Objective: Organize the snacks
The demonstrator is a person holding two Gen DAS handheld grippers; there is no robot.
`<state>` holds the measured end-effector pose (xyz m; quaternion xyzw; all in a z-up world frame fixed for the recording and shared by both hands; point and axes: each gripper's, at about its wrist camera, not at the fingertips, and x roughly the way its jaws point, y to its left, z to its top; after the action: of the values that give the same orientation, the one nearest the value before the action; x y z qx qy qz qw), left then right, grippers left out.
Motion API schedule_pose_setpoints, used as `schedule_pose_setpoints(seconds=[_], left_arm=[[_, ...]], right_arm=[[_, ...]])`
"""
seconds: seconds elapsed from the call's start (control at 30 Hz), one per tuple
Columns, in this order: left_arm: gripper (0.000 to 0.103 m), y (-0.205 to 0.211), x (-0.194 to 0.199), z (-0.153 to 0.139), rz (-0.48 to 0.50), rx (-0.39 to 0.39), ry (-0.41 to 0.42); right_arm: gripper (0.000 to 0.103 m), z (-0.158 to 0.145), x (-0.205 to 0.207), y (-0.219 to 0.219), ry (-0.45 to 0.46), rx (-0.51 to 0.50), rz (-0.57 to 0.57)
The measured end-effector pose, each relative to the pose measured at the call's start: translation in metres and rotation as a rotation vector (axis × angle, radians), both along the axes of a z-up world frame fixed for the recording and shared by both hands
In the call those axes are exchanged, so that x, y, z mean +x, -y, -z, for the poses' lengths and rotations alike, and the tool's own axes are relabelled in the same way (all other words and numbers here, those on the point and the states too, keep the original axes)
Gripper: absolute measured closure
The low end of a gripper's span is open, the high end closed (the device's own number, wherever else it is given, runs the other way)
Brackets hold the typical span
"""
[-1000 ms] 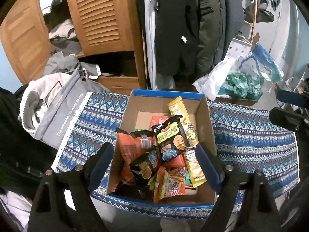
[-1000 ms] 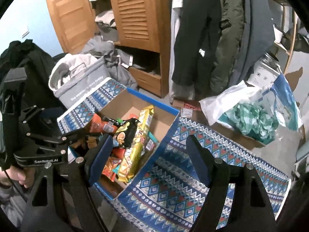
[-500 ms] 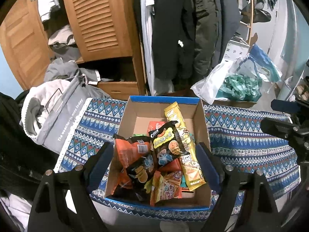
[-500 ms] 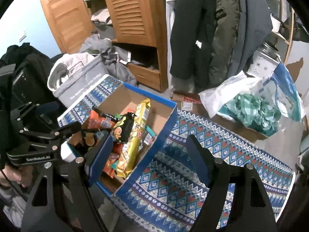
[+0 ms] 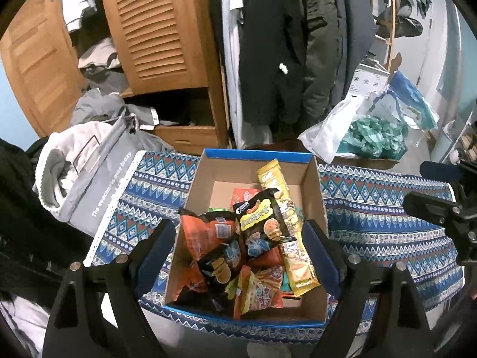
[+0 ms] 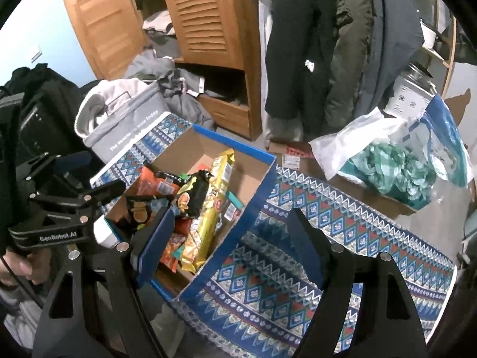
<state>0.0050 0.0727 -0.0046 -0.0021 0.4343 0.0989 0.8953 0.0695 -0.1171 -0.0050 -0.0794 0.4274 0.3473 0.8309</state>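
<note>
Two claws are held wide open, nothing gripped: left claw [image 5: 238, 247] is framed over the snack box [image 5: 256, 156]; box is seen left of right claw [image 6: 229, 235].

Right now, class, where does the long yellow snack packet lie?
In the left wrist view, the long yellow snack packet lies inside the cardboard box, along its right wall, just right of the black snack bag.

Louvred wooden wardrobe [image 5: 155, 26]; hanging coats [image 5: 286, 44]
</note>
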Motion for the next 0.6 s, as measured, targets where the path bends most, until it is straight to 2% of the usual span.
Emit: schedule_pose_setpoints(seconds=[0.6], left_arm=[[0.015, 0.0066, -0.003, -0.0063, 0.015, 0.04, 0.023]], right_arm=[[0.025, 0.0, 0.0002, -0.0003, 0.0, -0.002, 0.002]])
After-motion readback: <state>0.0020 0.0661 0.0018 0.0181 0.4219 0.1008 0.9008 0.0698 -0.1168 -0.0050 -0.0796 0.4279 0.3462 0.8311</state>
